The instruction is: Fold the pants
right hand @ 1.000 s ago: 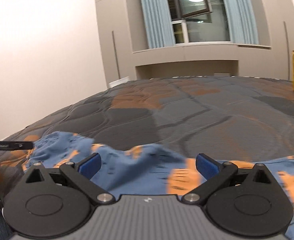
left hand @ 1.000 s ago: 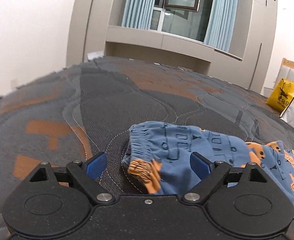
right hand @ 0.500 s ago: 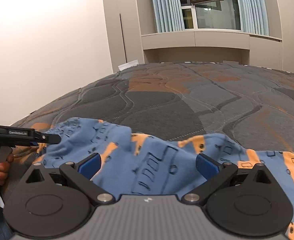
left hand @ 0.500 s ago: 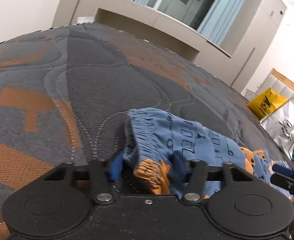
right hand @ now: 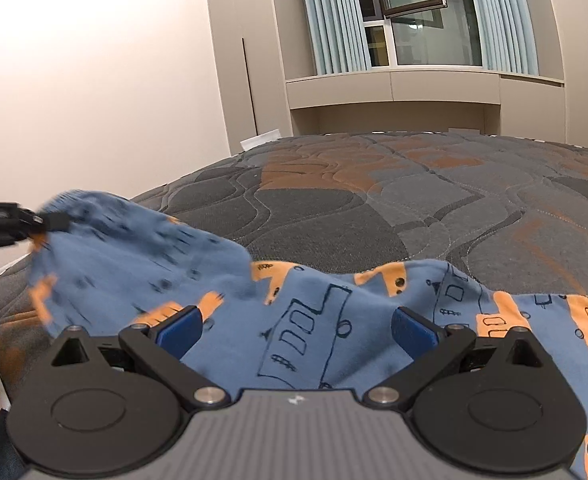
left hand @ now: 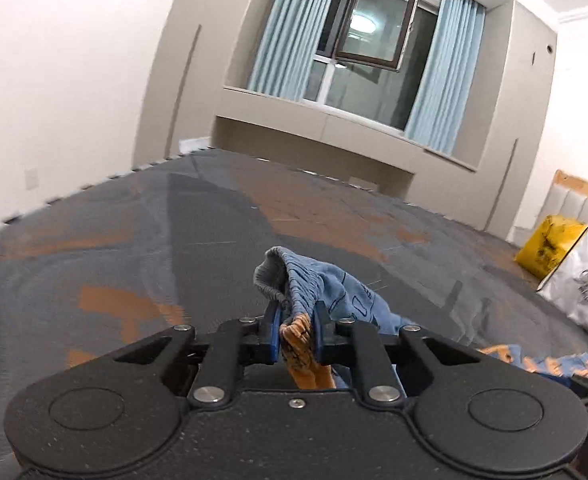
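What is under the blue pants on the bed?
Under the blue pants lies the quilted grey and orange bed cover. The left tool lifts the waistband end off it. Anything beneath the flat part is covered.

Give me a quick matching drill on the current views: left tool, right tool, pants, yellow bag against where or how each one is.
Things:
1. left tool
2. right tool
3. pants
4. yellow bag

States:
A. open, poised over blue printed fabric
B. far right on the bed, beside a silver bag
C. shut on the gathered waistband
D. one end lifted off the quilted bed, the rest lying on it

Pairs: 1-C, 2-A, 3-D, 4-B
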Action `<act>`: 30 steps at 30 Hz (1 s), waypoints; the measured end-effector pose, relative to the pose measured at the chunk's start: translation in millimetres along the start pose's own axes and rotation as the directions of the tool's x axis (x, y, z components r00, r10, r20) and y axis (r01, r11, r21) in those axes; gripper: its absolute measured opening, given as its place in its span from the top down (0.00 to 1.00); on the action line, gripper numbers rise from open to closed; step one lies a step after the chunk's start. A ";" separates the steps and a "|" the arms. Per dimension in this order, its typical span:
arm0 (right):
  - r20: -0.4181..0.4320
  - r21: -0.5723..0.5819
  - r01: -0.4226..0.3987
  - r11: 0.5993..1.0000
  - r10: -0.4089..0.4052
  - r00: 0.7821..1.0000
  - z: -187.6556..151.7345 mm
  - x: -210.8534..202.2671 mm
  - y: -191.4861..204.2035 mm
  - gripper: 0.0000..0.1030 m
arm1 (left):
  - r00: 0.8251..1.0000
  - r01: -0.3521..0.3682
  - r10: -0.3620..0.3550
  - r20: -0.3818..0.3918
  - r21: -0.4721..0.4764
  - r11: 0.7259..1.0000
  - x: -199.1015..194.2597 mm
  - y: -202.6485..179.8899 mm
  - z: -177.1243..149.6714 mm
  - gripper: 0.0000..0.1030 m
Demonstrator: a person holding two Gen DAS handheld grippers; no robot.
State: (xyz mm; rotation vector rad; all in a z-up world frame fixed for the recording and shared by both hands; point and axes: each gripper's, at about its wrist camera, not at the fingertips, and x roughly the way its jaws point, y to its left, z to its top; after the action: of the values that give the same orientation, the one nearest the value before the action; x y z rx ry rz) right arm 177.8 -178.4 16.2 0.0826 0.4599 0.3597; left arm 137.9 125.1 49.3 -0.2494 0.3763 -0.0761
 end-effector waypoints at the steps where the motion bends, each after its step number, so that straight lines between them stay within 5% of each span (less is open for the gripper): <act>1: -0.001 0.002 -0.007 1.000 0.007 1.000 -0.7 0.4 -1.3 0.00 | 1.000 -0.026 0.025 -0.016 -0.002 1.000 -1.9 2.3 -3.1 0.84; 7: -0.054 0.028 -0.045 0.999 0.046 0.997 -1.6 12.1 -7.7 0.00 | 0.976 -0.119 0.100 -0.192 -0.092 0.989 23.8 29.6 -38.1 0.83; 12: -0.068 -0.004 -0.047 0.999 0.047 0.997 -2.3 13.2 -7.3 0.00 | 0.980 -0.137 0.125 -0.155 -0.075 0.988 20.4 26.5 -36.1 0.72; 17: -0.056 -0.061 -0.032 0.998 0.029 0.998 7.0 17.6 -8.4 0.00 | 0.978 -0.204 0.204 -0.042 0.023 0.979 14.7 7.3 -26.0 0.33; 23: -0.071 -0.177 0.008 0.984 -0.021 0.997 42.1 54.6 5.8 0.00 | 0.982 -0.182 0.188 -0.010 0.205 0.962 46.9 -41.5 -16.4 0.25; 27: -0.127 -0.286 -0.013 0.958 -0.024 0.992 56.1 97.7 19.5 0.00 | 0.959 -0.241 0.277 -0.057 0.349 0.906 80.1 -55.7 -27.1 0.25; 30: -0.181 -0.365 0.016 0.931 -0.088 0.979 57.3 129.1 23.6 0.00 | 0.939 -0.274 0.327 -0.105 0.345 0.897 94.8 -42.9 -31.8 0.24</act>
State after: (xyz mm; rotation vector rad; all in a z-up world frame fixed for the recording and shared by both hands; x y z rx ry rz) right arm 303.6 -110.0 17.0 -0.3277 0.5816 0.3968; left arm 212.8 65.1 -2.0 0.1474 0.5526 0.1495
